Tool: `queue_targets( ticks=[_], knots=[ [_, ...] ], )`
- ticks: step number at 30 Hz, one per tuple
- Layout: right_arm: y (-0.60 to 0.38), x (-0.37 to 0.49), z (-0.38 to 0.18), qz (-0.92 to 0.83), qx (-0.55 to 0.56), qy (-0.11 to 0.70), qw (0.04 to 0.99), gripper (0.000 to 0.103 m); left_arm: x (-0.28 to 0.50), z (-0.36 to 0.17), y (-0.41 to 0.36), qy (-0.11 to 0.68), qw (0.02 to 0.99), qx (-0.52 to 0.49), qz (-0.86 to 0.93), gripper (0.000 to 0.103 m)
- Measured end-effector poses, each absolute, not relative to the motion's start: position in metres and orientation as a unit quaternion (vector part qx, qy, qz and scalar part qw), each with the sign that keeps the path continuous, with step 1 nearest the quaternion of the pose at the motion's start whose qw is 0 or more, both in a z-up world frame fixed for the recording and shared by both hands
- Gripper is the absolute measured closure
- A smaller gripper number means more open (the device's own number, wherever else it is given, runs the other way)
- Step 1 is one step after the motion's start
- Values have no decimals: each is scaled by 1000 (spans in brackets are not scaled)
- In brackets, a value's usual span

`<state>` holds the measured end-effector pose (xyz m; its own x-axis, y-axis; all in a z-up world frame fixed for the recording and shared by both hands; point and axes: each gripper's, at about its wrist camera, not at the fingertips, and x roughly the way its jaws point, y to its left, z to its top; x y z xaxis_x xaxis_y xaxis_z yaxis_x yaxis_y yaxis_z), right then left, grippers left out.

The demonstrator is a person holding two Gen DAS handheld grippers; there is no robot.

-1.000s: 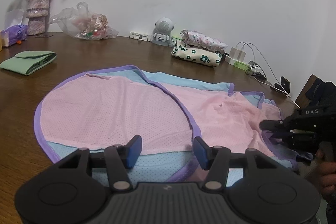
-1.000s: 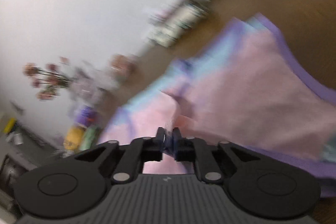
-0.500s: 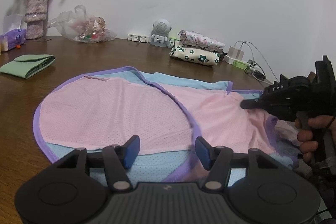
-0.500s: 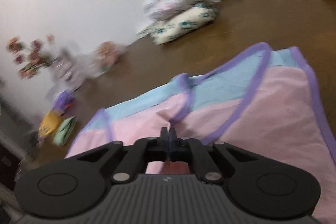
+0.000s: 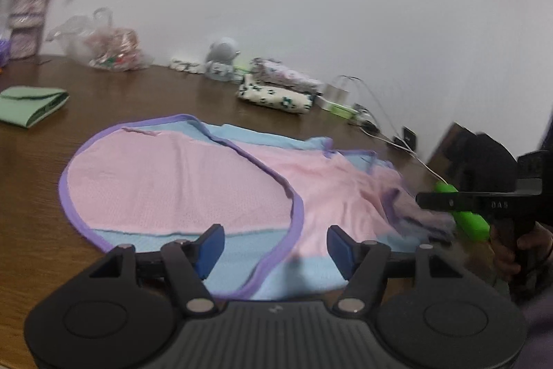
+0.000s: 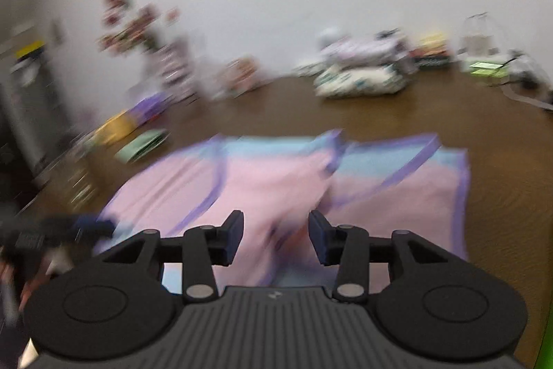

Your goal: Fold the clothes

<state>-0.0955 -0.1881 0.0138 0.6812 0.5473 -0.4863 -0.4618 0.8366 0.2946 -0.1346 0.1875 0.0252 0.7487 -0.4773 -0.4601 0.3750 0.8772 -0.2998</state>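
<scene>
Pink garment (image 6: 276,182) blurred beyond right tongs (image 6: 275,237).

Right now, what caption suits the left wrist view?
Open left tool hovers over a pink and blue garment on the wooden table.

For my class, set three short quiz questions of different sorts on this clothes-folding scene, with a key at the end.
1. True or false: the right gripper is clamped on the pink, blue and purple garment.
2. What lies on the table to the far left of the garment? A folded green cloth, B book, C shoe.
3. Fill in: the left gripper has its jaws ____.

Key: 1 false, its jaws have just been opening and stand apart, with no cloth pinched between them. 2 A. 3 open.
</scene>
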Motion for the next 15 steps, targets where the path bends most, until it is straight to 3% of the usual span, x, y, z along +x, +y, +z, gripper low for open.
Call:
queue_targets(
  ticks=[12,13,15],
  knots=[
    [-168,-122,-7,341,10,317,885,62,-141,13,196,286,928,-69,-230,43],
    [-166,-124,-8,342,2,315,886,62,-141,12,196,283,928,-63,-232,45],
    [-163,-131,-12,345,-29,297,890,62,-142,10,193,277,930,-39,-239,61]
  ],
)
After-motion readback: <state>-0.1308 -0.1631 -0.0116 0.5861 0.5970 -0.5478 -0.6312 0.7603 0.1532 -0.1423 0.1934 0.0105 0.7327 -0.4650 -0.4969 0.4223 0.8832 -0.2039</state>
